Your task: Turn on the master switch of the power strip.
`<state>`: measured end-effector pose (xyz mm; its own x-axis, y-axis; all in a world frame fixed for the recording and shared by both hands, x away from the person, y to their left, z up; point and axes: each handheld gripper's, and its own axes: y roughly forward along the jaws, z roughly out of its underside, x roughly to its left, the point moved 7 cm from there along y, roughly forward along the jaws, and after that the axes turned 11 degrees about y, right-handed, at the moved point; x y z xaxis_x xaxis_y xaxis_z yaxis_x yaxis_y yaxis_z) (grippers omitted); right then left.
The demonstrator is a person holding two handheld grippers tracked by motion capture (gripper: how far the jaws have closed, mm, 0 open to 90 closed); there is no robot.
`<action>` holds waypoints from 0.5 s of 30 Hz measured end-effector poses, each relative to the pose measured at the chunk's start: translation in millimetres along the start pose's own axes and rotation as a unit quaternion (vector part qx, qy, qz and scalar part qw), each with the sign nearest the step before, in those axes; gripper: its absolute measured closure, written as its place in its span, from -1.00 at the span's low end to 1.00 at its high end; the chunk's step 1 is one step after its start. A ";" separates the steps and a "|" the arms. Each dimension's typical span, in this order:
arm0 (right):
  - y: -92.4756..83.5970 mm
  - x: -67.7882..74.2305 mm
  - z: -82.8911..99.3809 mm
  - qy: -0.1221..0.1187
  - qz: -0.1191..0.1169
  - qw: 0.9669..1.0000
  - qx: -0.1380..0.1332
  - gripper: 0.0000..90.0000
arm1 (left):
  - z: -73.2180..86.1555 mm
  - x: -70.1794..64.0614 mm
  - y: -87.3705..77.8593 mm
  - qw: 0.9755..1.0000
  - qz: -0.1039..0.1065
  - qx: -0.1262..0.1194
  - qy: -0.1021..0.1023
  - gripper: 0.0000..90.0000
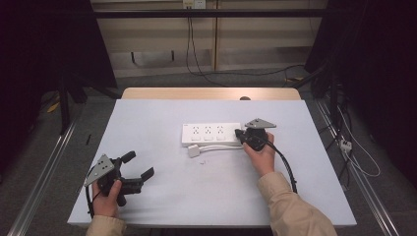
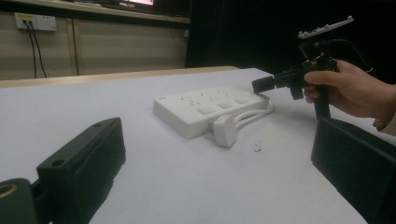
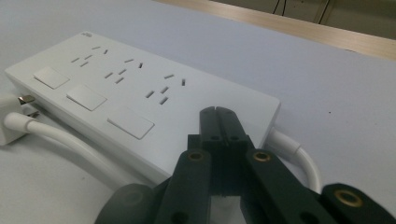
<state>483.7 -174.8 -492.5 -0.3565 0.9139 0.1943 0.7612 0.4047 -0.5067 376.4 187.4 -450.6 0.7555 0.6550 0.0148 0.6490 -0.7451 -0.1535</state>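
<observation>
Jaws pressed together on nothing, our right gripper (image 3: 218, 112) hovers just over the cable end of the power strip (image 3: 135, 98), probably to nudge or steady it. That strip is a flat white plastic slab with three sockets and smooth square switches, lying mid-table (image 1: 162, 211) on pale matte cloth. Its white plug (image 2: 224, 130) and looped cord (image 3: 70, 144) rest along its near side. Well left of the strip, our left gripper (image 1: 137, 164) waits with jaws spread wide.
</observation>
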 end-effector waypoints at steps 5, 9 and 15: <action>-0.5 1.2 -1.6 0.011 -0.004 1.000 -0.004 1.00 | 0.4 -0.1 0.1 1.000 0.001 0.002 0.002 -0.94; -0.7 0.0 -0.2 0.021 -0.003 1.000 0.000 0.84 | 1.1 0.6 -0.7 1.000 0.000 0.003 0.002 -0.94; -2.3 3.1 -1.1 0.025 -0.011 1.000 0.000 0.73 | 1.3 0.9 -2.1 1.000 0.000 0.002 0.000 -0.94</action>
<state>481.4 -172.9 -489.8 -0.3462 0.9048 0.2478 0.7530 0.4255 -0.5019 375.7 189.7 -451.6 0.7551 0.6554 0.0158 0.6491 -0.7441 -0.1578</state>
